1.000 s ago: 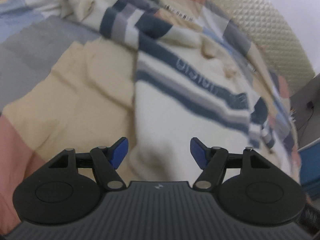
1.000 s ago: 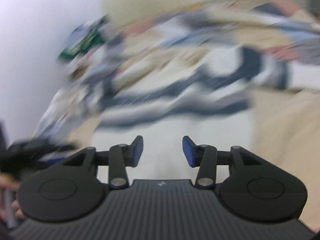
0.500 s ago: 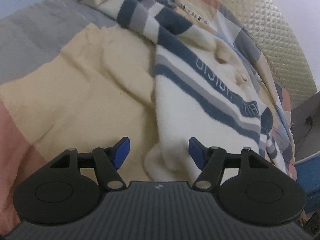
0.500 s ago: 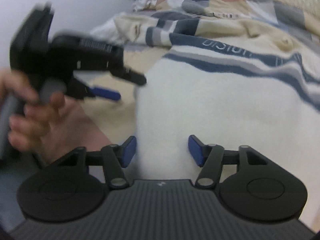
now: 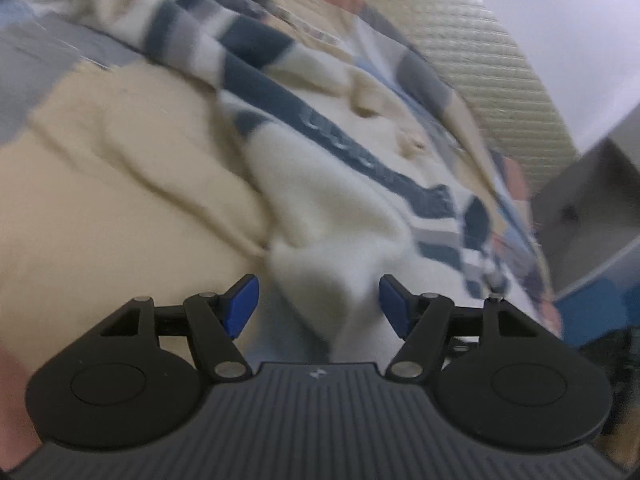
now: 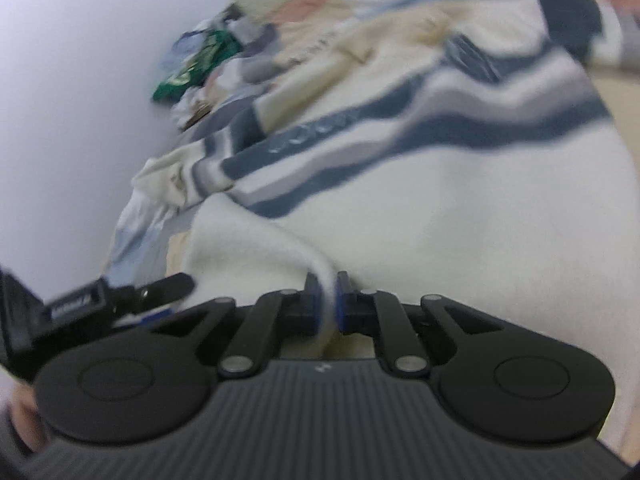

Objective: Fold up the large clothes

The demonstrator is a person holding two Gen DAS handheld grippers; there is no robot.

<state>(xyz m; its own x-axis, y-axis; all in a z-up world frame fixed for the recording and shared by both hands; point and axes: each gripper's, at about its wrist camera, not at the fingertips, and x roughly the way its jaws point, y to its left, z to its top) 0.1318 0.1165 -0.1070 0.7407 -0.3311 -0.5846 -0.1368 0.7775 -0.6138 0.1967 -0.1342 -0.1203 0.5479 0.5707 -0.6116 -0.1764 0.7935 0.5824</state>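
Across the bed I see a patchwork bedcover in cream, grey, blue and pink blocks, with a quilted cream headboard behind it. On that cover lies the sweater, a large fleecy white garment with navy and grey stripes and lettering on one navy band; it is rumpled, and its near hem bunches up just ahead of both cameras. My right hand-held gripper is clamped on a raised fold of that white hem. My left hand-held gripper has its blue pads wide apart, the crumpled hem lying between them.
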